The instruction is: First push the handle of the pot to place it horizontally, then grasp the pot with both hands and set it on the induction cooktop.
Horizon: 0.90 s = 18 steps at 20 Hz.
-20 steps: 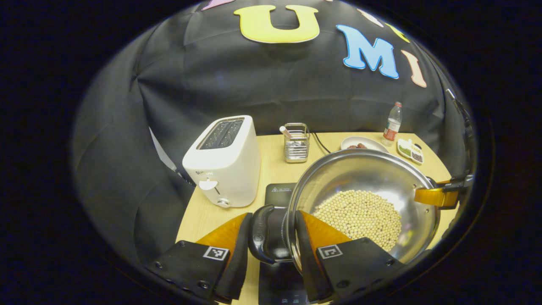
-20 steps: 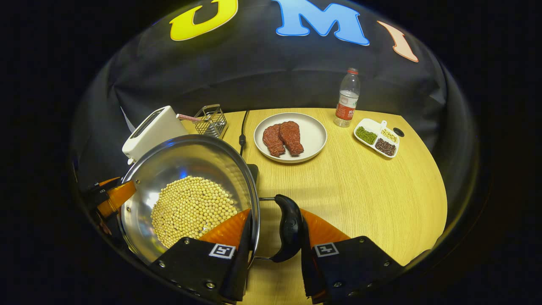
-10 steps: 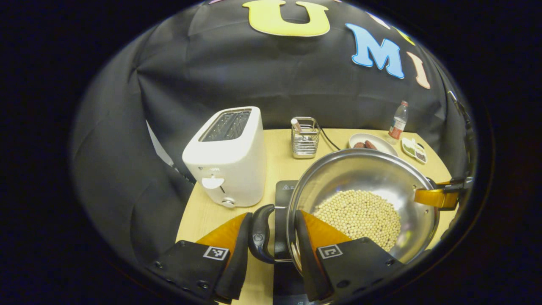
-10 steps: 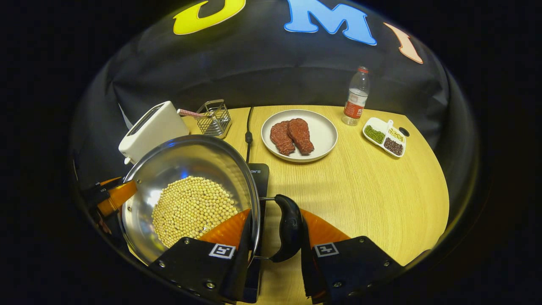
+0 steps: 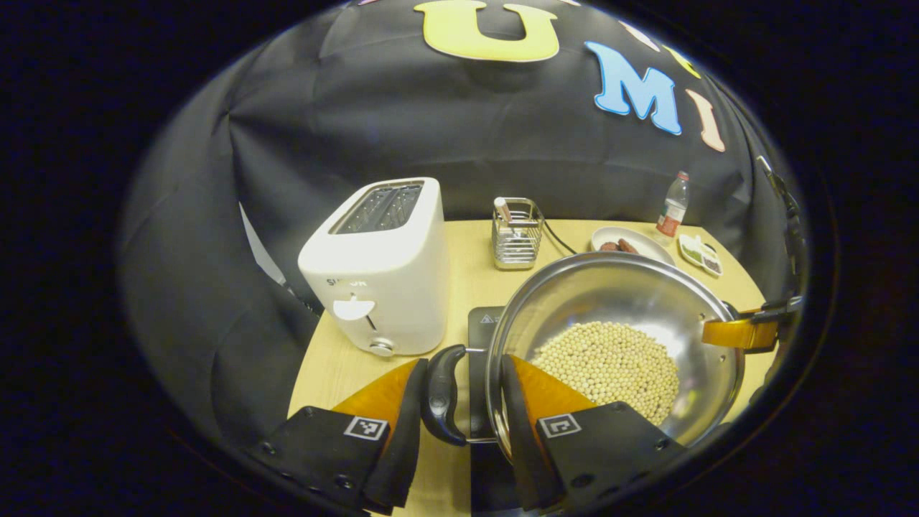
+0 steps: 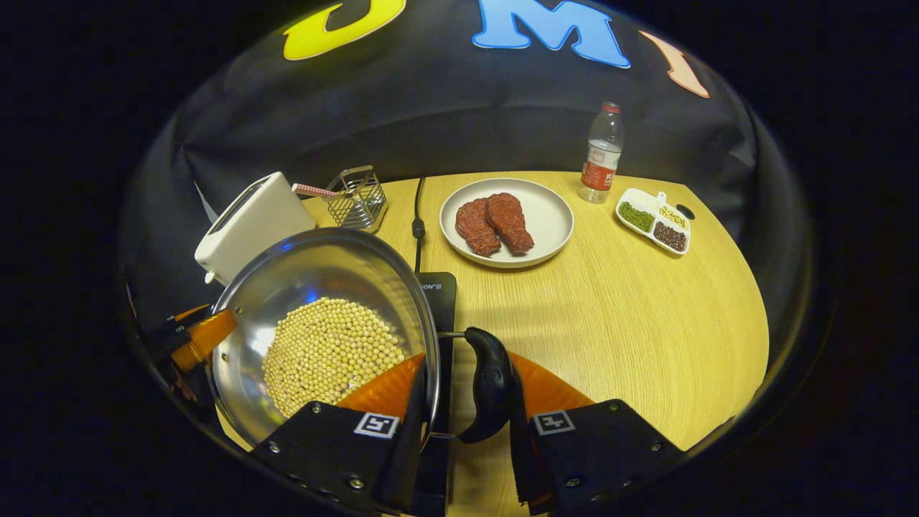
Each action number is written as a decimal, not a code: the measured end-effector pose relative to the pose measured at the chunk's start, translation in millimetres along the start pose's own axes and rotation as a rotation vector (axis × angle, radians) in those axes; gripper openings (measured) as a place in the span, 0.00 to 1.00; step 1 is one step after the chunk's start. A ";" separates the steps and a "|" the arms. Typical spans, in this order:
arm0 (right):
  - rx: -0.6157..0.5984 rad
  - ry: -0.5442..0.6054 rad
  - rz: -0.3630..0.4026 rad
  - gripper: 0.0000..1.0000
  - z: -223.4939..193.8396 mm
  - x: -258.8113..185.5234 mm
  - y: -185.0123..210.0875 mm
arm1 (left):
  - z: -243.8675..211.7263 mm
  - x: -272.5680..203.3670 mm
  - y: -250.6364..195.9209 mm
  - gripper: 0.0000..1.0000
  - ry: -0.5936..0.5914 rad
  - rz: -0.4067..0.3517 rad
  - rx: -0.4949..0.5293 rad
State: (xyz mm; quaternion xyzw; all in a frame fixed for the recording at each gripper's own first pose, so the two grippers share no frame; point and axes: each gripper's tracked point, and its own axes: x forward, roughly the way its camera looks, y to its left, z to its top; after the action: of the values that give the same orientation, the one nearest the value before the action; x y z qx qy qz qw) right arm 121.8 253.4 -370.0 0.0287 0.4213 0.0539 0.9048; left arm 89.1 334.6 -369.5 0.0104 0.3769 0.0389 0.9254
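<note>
Steel pot point(image 5: 632, 301) of pale beans point(image 5: 610, 362) held between both grippers, above the black induction cooktop point(image 6: 434, 294), whose near-left corner point(image 5: 481, 319) peeks out beside the pot's rim. Cannot tell whether the base touches the cooktop.

Left gripper point(image 5: 459, 438): jaws pinching the pot's wall and black side handle point(image 5: 441, 395), one finger inside the rim, the other outside the handle. Right gripper point(image 6: 463, 438): same pinch on the opposite handle point(image 6: 488, 384).

Edges and room, left gripper view: white toaster point(image 5: 377, 269) close to the pot's left, near the surface point(image 5: 337, 366) edge; wire caddy point(image 5: 515, 233) just behind; narrow strip of bare wood between toaster and pot.

Right gripper view: wide open wood point(image 6: 632, 323) to the pot's right; plate point(image 6: 553, 215) of two red meat pieces point(image 6: 495, 224), water bottle point(image 6: 599, 154) and divided dish point(image 6: 655, 219) along the far edge, well apart from the pot. Black cord point(image 6: 416, 215) running back from the cooktop. Far-off tip of the left gripper at the pot's far rim.
</note>
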 end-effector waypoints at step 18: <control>0.015 -0.149 0.071 0.93 23.4 -36.0 -20.5 | 68.1 -80.6 -17.7 0.87 -0.267 0.028 -0.136</control>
State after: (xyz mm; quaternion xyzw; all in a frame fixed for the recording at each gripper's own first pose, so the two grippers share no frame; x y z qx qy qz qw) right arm 118.2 228.4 -329.6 0.0543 0.3519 0.0803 0.9310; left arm 80.3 311.2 -265.4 -0.0421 0.2468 0.0755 0.9652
